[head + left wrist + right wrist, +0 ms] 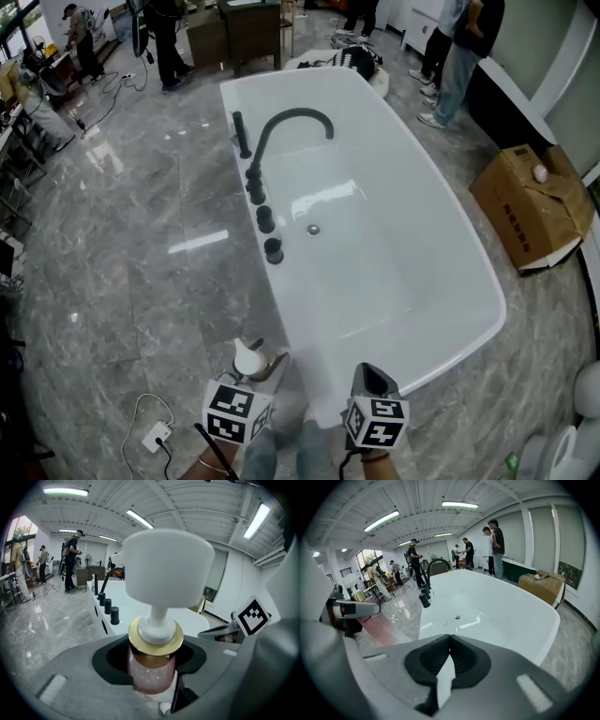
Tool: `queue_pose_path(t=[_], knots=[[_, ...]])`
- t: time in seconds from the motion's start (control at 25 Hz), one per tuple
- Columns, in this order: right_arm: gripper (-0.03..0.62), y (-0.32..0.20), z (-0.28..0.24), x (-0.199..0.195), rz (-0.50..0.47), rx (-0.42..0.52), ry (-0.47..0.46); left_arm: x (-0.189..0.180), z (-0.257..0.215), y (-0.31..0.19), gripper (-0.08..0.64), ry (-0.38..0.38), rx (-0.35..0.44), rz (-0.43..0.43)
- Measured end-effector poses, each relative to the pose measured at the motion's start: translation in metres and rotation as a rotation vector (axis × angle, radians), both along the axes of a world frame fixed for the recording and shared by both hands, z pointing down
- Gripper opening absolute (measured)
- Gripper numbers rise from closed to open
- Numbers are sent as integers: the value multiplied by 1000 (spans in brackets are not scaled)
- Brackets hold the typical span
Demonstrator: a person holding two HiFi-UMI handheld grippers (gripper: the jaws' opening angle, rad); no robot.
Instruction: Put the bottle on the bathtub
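Observation:
A pink pump bottle (152,667) with a gold collar and a white pump head stands upright between the jaws of my left gripper (152,681), which is shut on its body. In the head view the bottle (248,359) and left gripper (260,368) hang over the grey floor just off the near left corner of the white bathtub (394,253). My right gripper (371,377) is over the tub's near rim, shut and empty, its tips meeting (450,637). The right gripper view shows the bottle (377,625) at left and the tub (501,611) ahead.
A black arched faucet (286,127) and several black knobs (265,220) line the tub's left rim. A cardboard box (534,202) sits right of the tub. A white power strip (155,434) with cable lies on the floor at lower left. People stand at the back.

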State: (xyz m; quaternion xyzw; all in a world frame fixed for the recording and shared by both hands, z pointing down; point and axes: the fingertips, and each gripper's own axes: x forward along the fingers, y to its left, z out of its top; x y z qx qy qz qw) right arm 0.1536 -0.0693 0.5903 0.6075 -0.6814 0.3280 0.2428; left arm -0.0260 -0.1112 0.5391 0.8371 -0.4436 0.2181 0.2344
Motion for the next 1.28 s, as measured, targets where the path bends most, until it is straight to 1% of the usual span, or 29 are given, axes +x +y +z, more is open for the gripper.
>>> queue_pose_path(t=[0.4,0.68,1.28], knots=[[3,-10,5,11,24,9,1,10,-17,-41,219,-1,74,4],[3,-23,4,17,22,25,8,10,-23,-73,219,-3,113,-11],[3,-52,8,30,45,32,12,14,-21,-129,219,-7,143,-14]])
